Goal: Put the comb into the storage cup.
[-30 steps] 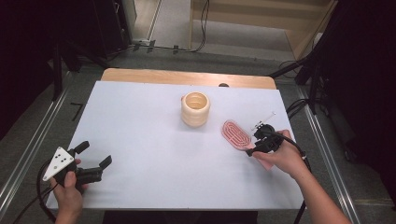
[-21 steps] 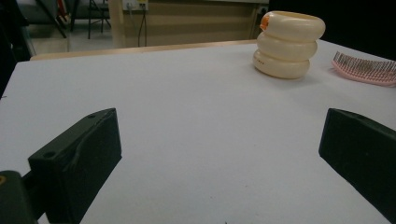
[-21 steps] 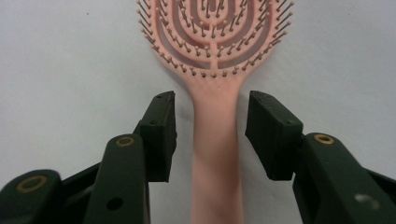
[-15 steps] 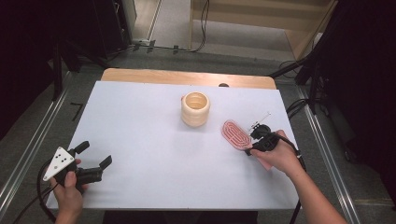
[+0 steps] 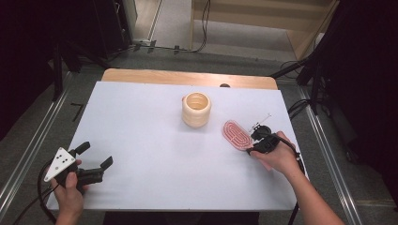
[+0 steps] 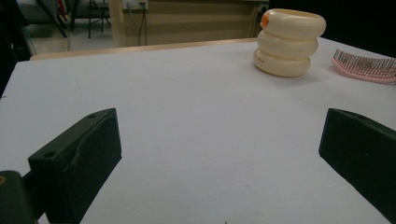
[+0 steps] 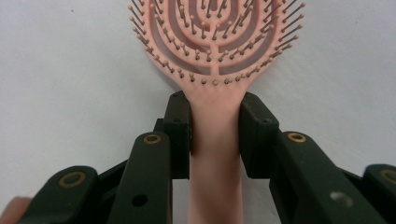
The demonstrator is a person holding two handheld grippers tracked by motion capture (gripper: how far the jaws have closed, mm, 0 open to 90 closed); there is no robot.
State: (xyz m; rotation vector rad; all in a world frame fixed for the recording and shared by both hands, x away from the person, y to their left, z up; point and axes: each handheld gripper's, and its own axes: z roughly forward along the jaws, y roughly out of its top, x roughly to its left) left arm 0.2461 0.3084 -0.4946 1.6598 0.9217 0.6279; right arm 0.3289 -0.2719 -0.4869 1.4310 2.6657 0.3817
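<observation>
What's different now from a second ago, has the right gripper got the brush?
Yes. The right gripper has just been closing and its jaws now press both sides of the pink hairbrush at the handle; the brush lies flat on the table, bristles up. The hand hardly shifted. The left gripper stayed open at the near left corner, and the cream ringed cup did not move.

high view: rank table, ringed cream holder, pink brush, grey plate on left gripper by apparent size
1. table, largest by far.
2. ringed cream holder.
3. pink brush, close to the holder in footprint, and its handle is hidden under the right gripper, so that order is unsure.
4. grey plate, smallest.
</observation>
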